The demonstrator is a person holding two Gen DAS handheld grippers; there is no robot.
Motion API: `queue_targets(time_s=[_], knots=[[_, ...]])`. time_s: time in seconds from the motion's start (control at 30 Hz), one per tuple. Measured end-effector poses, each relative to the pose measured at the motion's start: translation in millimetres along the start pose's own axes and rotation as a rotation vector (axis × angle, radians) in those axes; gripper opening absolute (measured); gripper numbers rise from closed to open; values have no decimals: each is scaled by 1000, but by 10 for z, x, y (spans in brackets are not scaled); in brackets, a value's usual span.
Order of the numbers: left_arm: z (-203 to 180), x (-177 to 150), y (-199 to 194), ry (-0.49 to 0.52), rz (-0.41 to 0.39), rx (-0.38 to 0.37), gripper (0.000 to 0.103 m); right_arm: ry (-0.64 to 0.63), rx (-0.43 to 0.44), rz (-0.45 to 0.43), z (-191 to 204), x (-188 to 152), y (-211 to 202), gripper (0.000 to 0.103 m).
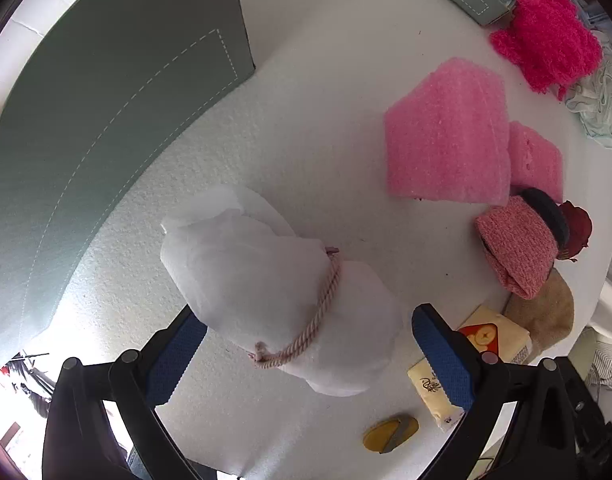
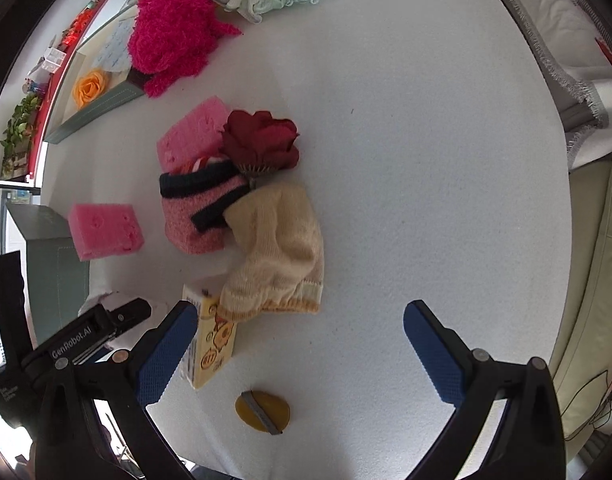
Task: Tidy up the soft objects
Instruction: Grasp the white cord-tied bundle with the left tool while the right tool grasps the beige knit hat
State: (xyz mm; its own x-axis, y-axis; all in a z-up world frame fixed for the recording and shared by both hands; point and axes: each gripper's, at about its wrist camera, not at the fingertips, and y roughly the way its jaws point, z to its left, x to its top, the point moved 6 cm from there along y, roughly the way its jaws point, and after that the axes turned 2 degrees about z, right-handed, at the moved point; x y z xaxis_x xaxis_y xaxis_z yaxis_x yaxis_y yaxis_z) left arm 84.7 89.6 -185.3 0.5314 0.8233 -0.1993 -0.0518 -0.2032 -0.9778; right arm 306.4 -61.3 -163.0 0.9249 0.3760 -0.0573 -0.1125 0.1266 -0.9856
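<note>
On a white table [image 2: 386, 160], the left gripper [image 1: 302, 344] stood wide open around a white bundle [image 1: 266, 280] tied with a pink cord [image 1: 318, 320] — blue fingers [image 1: 174, 356] on either side, not pressing it. The right gripper [image 2: 298, 344] was also spread wide and held nothing. Ahead of it lay a cream knit sock [image 2: 278, 256], a pink sock [image 2: 198, 208], a red fabric rose [image 2: 258, 140] and two pink sponges [image 2: 106, 230] — all clustered close. A green box [image 1: 106, 120] sat just beyond the bundle.

Pouch [image 1: 274, 296] left of sponges [image 1: 446, 136]; socks [image 2: 242, 232] between sponges, carton [image 2: 210, 340].
</note>
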Motion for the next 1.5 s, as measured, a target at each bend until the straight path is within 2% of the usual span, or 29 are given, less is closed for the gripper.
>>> queue_targets(time_s=[0.2, 0.23, 0.33, 0.53, 0.57, 0.87, 1.03, 1.2, 1.27, 1.37, 1.5], knots=[[164, -30, 187, 1, -11, 48, 103, -11, -14, 50, 78, 268, 305, 103], [193, 91, 257, -4, -3, 47, 103, -23, -26, 62, 89, 296, 365, 103], [172, 111, 332, -3, -16, 59, 103, -54, -68, 85, 99, 371, 519, 103], [124, 4, 322, 1, -57, 57, 103, -162, -190, 85, 223, 527, 620, 103], [-20, -75, 277, 0, -63, 58, 103, -175, -190, 79, 256, 550, 618, 103], [-11, -155, 255, -4, -62, 57, 103, -182, -184, 34, 241, 585, 507, 103], [-12, -85, 316, -4, -54, 57, 103, -180, -186, 55, 149, 482, 490, 103], [-15, -52, 381, -16, -24, 55, 103, -192, -190, 67, 185, 609, 487, 103], [-15, -36, 413, -19, -13, 55, 103, -191, -191, 73, 323, 641, 567, 103], [-11, -17, 440, -27, 0, 53, 103, -197, -190, 81, 308, 705, 581, 103], [-13, 10, 443, -31, 4, 52, 103, -202, -192, 87, 441, 655, 624, 103]])
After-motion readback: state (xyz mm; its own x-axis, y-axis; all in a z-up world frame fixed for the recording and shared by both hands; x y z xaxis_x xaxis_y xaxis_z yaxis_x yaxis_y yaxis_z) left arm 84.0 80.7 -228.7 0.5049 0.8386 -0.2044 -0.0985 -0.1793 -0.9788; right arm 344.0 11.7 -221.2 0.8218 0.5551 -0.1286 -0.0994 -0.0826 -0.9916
